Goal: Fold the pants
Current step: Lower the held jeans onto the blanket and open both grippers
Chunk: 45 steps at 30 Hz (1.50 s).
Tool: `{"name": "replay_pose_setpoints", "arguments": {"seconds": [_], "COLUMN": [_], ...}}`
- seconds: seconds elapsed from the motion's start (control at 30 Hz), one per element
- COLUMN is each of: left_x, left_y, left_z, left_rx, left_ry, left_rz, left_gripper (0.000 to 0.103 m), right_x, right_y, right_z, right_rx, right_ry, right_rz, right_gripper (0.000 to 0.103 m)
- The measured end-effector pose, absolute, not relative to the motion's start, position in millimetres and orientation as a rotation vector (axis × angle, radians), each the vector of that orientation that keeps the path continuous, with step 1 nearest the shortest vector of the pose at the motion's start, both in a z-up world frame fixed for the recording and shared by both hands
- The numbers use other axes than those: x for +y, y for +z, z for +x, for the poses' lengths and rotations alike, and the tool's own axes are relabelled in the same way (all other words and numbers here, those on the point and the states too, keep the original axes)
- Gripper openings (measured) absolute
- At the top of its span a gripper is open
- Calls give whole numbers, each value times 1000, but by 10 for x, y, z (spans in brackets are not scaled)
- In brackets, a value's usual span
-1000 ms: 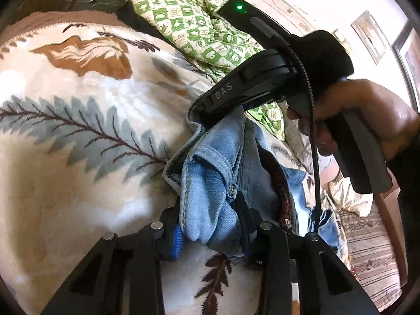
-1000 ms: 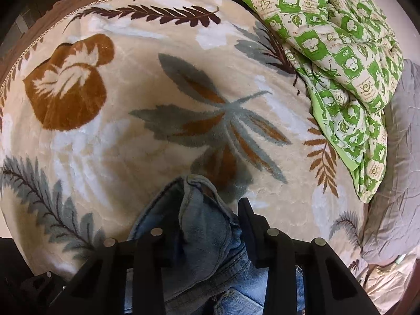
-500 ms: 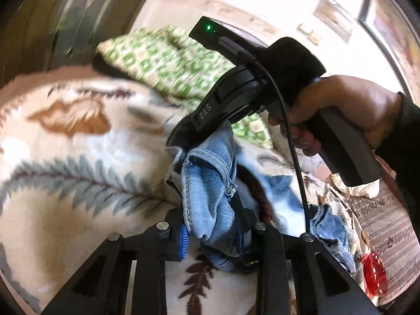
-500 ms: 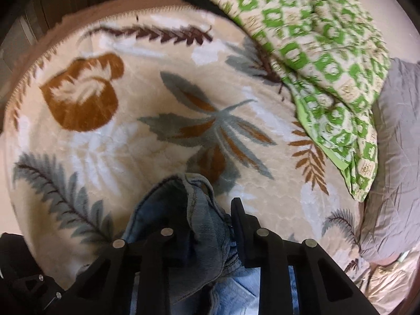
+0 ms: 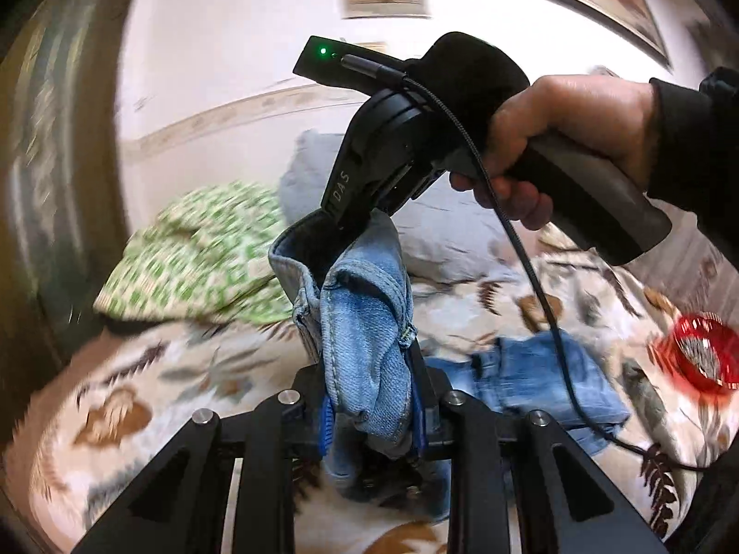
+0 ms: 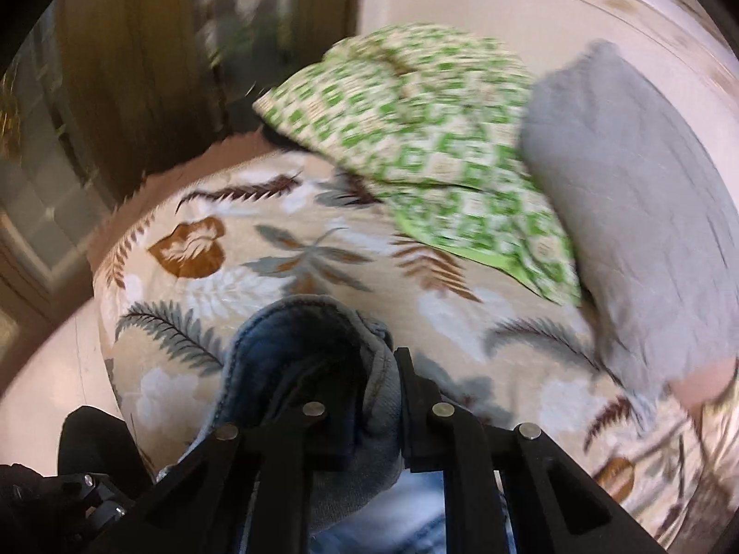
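Note:
Light blue denim pants point(image 5: 365, 337) hang bunched between both grippers, above the bed. My left gripper point(image 5: 372, 408) is shut on a fold of the denim. My right gripper point(image 5: 339, 235), held in a hand, is shut on the pants' upper edge just beyond the left one. In the right wrist view the right gripper point(image 6: 367, 397) pinches the denim edge point(image 6: 295, 337), with the dark inside of the fabric showing. The rest of the pants point(image 5: 540, 378) trails down onto the blanket at right.
A cream blanket with leaf prints point(image 6: 240, 286) covers the bed. A green checked quilt point(image 6: 429, 147) and a grey pillow point(image 6: 637, 212) lie at the far side. A red object point(image 5: 702, 355) sits on the bed at right. A dark wooden door point(image 6: 115, 69) stands at left.
Both grippers have lifted the pants well up off the blanket, and the views have tilted up toward the wall. The grip on the denim is the same.

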State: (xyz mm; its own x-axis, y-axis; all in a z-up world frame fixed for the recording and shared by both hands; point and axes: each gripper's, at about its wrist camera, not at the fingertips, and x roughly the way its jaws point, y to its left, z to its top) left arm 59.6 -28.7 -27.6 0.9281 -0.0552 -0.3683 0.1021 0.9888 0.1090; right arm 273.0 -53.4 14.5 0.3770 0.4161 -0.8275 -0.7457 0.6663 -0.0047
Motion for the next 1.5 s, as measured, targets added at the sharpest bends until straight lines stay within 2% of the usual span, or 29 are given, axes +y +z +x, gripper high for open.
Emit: {"name": "replay_pose_setpoints", "arguments": {"seconds": [0.2, 0.37, 0.57, 0.7, 0.97, 1.07, 1.1, 1.13, 1.17, 1.2, 1.23, 1.3, 1.33, 1.5], "left_x": [-1011, -1572, -1901, -2021, -2079, -2071, -2062, -2056, -2074, -2083, -2088, -2055, -2002, -1846], "left_y": [-425, -806, -1311, -1530, -1572, -1559, -1551, -1535, -1529, -1505, -1467, -1394, -1327, -1098], "left_z": [789, 994, 1237, 1272, 1246, 1274, 1261, 1228, 1159, 1127, 1091, 1056, 1034, 845], "left_rx": [441, 541, 691, 720, 712, 704, 693, 677, 670, 668, 660, 661, 675, 629], "left_ry": [-207, -298, -327, -340, -343, -344, -345, -352, -362, -375, -366, -362, -395, -412], "left_rz": [253, 315, 358, 411, 418, 419, 421, 425, 435, 453, 484, 495, 465, 419], "left_gripper": [26, 26, 26, 28, 28, 31, 32, 37, 48, 57, 66, 83, 101, 103], "right_x": [-1613, -2371, -2818, -2893, -2955, -2925, -2921, -2933, -2950, -2976, -3023, -3140, -3216, -3453], "right_y": [-87, -666, -1414, -1775, -1875, -1812, -1780, -1718, -1671, -1605, -1512, -1348, -1258, -1030], "right_z": [2963, 3138, 3324, 3378, 3350, 3330, 3317, 3290, 3271, 3241, 3198, 3118, 3073, 2922], "right_rx": [973, 1067, 1185, 1239, 1226, 1224, 1222, 1219, 1215, 1205, 1186, 1135, 1109, 1127], "right_ry": [688, 618, 550, 525, 516, 505, 499, 488, 484, 478, 455, 373, 361, 351], "right_rz": [-227, -87, 26, 66, 86, 61, 51, 36, 29, 23, 17, 16, 38, 145], "right_gripper": [14, 14, 14, 14, 15, 19, 22, 24, 27, 39, 70, 98, 98, 98]}}
